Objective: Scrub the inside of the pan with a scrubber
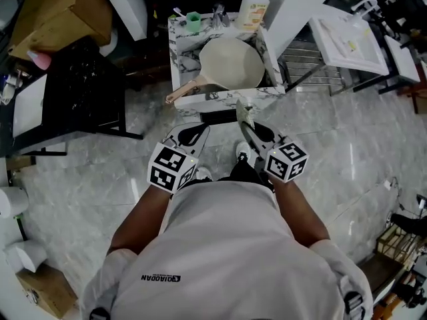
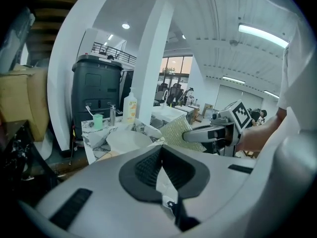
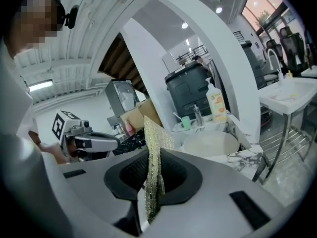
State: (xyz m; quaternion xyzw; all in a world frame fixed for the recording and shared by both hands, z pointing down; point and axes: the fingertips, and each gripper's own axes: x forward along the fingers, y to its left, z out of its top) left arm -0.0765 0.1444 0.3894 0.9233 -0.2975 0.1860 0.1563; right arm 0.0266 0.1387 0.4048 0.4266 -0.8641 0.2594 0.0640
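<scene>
A cream pan (image 1: 231, 62) with a light wooden handle lies in a marble-patterned sink (image 1: 179, 59) ahead of me; it also shows as the pan (image 2: 128, 140) and the pan (image 3: 210, 144) in the gripper views. My right gripper (image 1: 243, 124) is shut on a golden mesh scrubber (image 1: 244, 113), which stands upright between the jaws as the scrubber (image 3: 153, 155). My left gripper (image 1: 200, 131) is shut and holds nothing, its jaws touching in the left gripper view (image 2: 160, 155). Both grippers hover in front of the sink, short of the pan.
On the sink's back rim stand a soap bottle (image 1: 253, 8), a green cup (image 1: 193, 22) and a tap (image 1: 218, 15). A black cart (image 1: 80, 92) and a cardboard box (image 1: 60, 9) are at the left, a white basin on a wire rack (image 1: 350, 42) at the right.
</scene>
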